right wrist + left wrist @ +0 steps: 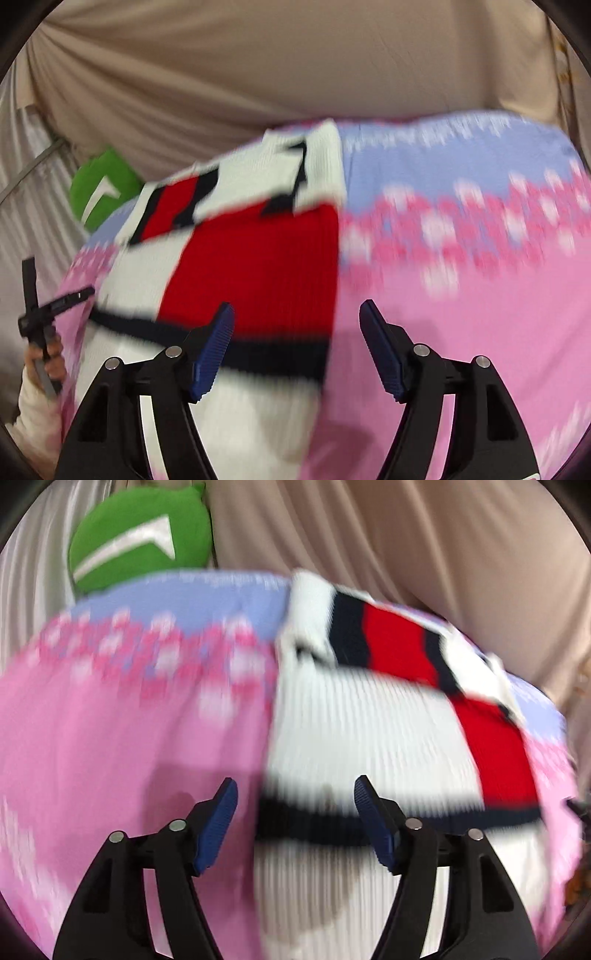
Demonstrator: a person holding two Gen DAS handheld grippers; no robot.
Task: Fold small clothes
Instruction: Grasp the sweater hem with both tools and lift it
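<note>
1. On the pink and lilac bedspread (110, 746) lies the task's garment, a white knitted sweater (351, 731) with red blocks and dark navy bands, folded into a compact shape.
2. From the left wrist view, the sweater sits right of centre, its long left edge running straight down the spread and a navy band crossing it low down.
3. Over that near left edge hangs the left gripper (295, 825), released: its blue ribbed pads stand well apart with nothing pinched between them; only cloth shows in the gap below.
4. From the right wrist view, the sweater (229, 266) lies left of centre, its straight right edge against bare pink spread (461, 332).
5. Above that edge sits the right gripper (297, 350), also released, its pads spread wide and clear of the fabric, one over the knit and one over the spread.
6. At the far left of the right wrist view, a hand (48, 363) in a pale sleeve holds a black handle, with black gripper parts just above it beside the sweater's far side.
7. Beyond the bed, a green cushion (140, 542) with a white arrow mark rests against beige drapery (388, 535); it also shows in the right wrist view (105, 186).
8. Both views are smeared by motion blur, so fine knit detail is unclear.
</note>
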